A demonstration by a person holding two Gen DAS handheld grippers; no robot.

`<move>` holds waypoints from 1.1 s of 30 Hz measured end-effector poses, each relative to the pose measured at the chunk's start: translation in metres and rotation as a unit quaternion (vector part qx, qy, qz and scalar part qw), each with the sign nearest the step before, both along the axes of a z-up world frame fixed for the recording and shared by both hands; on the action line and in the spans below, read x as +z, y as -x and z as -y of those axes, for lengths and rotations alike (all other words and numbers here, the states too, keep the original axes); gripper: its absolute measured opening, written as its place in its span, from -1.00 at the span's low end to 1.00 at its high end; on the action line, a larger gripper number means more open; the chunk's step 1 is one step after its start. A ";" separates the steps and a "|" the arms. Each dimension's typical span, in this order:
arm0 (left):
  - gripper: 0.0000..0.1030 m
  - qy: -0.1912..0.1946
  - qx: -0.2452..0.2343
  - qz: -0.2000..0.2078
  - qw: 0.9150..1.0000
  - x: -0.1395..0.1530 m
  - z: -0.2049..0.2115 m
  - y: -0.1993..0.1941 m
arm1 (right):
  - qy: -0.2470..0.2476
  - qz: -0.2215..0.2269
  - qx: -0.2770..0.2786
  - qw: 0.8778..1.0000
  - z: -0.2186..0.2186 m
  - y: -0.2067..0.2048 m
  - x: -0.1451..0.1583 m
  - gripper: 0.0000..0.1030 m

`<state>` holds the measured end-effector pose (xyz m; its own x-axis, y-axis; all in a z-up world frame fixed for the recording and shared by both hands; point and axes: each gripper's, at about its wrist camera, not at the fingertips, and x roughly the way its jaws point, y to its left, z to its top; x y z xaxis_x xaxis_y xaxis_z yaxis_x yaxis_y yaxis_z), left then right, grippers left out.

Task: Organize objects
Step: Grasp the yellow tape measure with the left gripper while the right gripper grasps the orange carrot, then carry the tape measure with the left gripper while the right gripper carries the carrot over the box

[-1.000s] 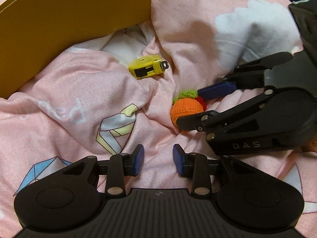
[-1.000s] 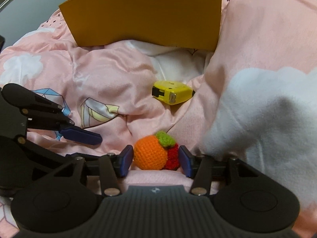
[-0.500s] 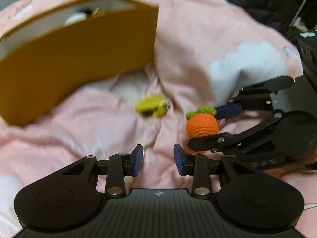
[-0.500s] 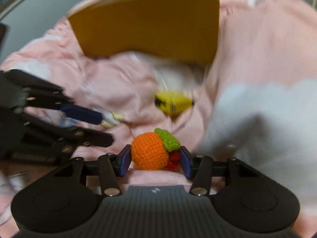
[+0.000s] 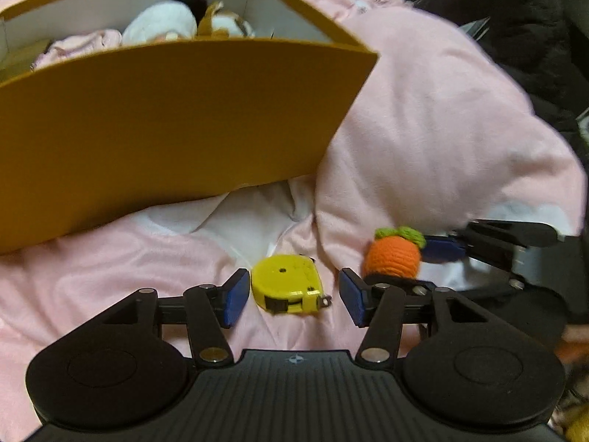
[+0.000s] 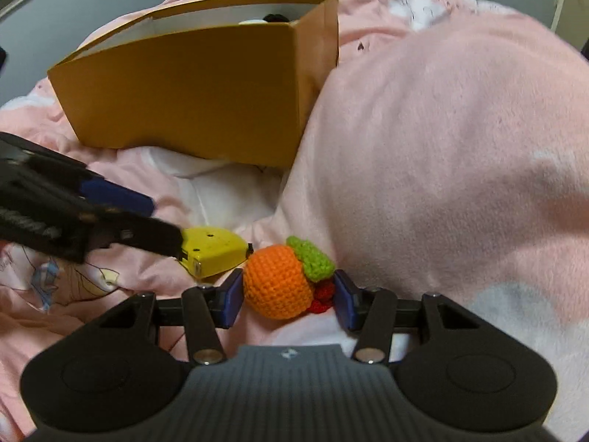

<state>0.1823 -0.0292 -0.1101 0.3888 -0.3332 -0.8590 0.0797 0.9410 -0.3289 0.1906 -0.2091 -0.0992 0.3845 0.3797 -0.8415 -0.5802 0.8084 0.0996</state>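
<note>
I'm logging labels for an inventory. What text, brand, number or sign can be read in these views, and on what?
None can be read.
Left gripper body: a small cross-like emblem, no letters.
Right gripper body: the same kind of emblem.
Yellow tape measure: no legible print.
Cardboard box: plain.

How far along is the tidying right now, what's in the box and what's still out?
Done: soft toys already sit in the box. In hand: the right gripper holds the crocheted orange. Left: the tape measure lies on the pink bedding, between the left gripper's opening jaws, not gripped.
</note>
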 end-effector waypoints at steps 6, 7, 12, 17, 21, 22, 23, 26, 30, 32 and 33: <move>0.28 -0.031 -0.015 -0.052 0.998 -0.024 0.018 -0.025 | -0.013 -0.018 -0.001 1.000 0.001 -0.009 -0.006 0.03; 0.29 -0.030 -0.015 -0.061 0.998 -0.029 0.018 -0.027 | -0.015 -0.020 -0.002 1.000 0.001 -0.009 -0.006 0.03; 0.19 -0.026 -0.020 -0.082 0.996 -0.046 0.017 -0.032 | -0.016 -0.027 0.000 1.000 -0.001 -0.011 -0.009 0.04; 0.10 -0.012 -0.025 -0.066 0.997 -0.042 0.013 -0.026 | -0.023 -0.039 -0.004 0.999 -0.002 -0.018 -0.010 0.04; 0.10 0.009 -0.029 -0.025 0.999 -0.016 0.006 -0.010 | -0.045 -0.059 -0.011 0.997 0.004 -0.020 0.000 0.03; 0.10 0.013 -0.032 -0.015 0.999 -0.009 0.004 -0.006 | -0.055 -0.061 -0.008 0.997 0.005 -0.020 0.005 0.03; 0.10 0.017 -0.032 -0.003 0.999 0.001 0.001 -0.002 | -0.067 -0.061 -0.003 0.996 0.006 -0.020 0.012 0.03; 0.10 0.018 -0.030 0.034 0.999 0.032 -0.006 0.008 | -0.084 -0.037 0.010 0.996 0.005 -0.022 0.038 0.03; 0.10 0.031 -0.023 0.095 0.995 0.077 -0.018 0.009 | -0.094 0.023 0.038 0.995 -0.001 -0.028 0.083 0.03; 0.11 0.025 -0.016 0.125 0.992 0.098 -0.022 0.006 | -0.092 0.053 0.057 0.993 -0.009 -0.034 0.103 0.03; 0.11 0.019 -0.011 0.134 0.991 0.106 -0.025 0.002 | -0.088 0.068 0.067 0.991 -0.014 -0.038 0.112 0.03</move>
